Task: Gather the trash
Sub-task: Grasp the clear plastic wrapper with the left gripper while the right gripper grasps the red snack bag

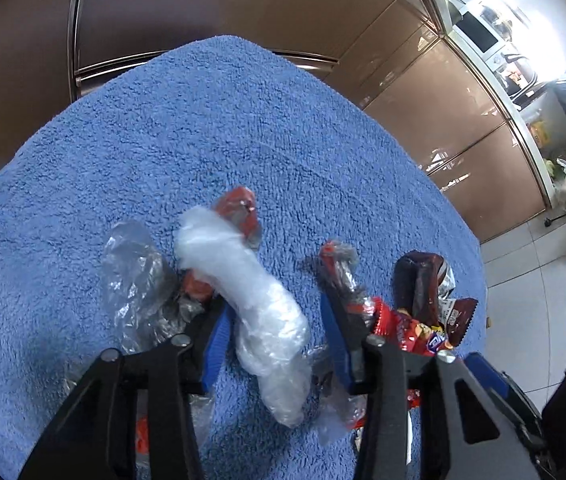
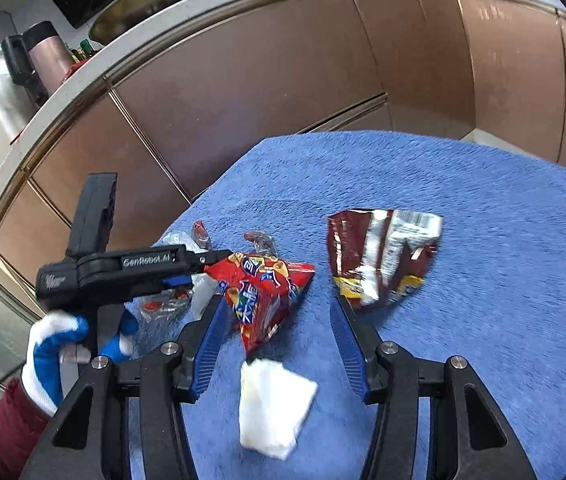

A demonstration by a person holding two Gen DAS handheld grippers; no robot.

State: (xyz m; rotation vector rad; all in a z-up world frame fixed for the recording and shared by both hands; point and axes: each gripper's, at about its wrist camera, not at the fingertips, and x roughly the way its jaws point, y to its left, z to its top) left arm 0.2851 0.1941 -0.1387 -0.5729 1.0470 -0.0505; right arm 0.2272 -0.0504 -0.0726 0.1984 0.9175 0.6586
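Trash lies on a blue towel (image 1: 223,128). In the left wrist view my left gripper (image 1: 275,300) is open, its blue-padded jaws on either side of a crumpled clear plastic wad (image 1: 251,304). A clear wrapper (image 1: 135,280), a red wrapper (image 1: 241,212), another small wrapper (image 1: 339,264) and a dark brown snack bag (image 1: 427,284) lie around it. In the right wrist view my right gripper (image 2: 279,300) is open over a red snack bag (image 2: 263,292). A white tissue (image 2: 271,408) lies between its jaws, nearer the camera. The brown bag (image 2: 383,256) lies to the right.
Brown kitchen cabinets (image 2: 283,80) stand behind the towel-covered table. A counter (image 2: 83,76) above holds a pan and a flask. Tiled floor (image 1: 523,272) and bags lie to the right of the table. My left gripper body (image 2: 123,272) shows in the right wrist view, held by a gloved hand.
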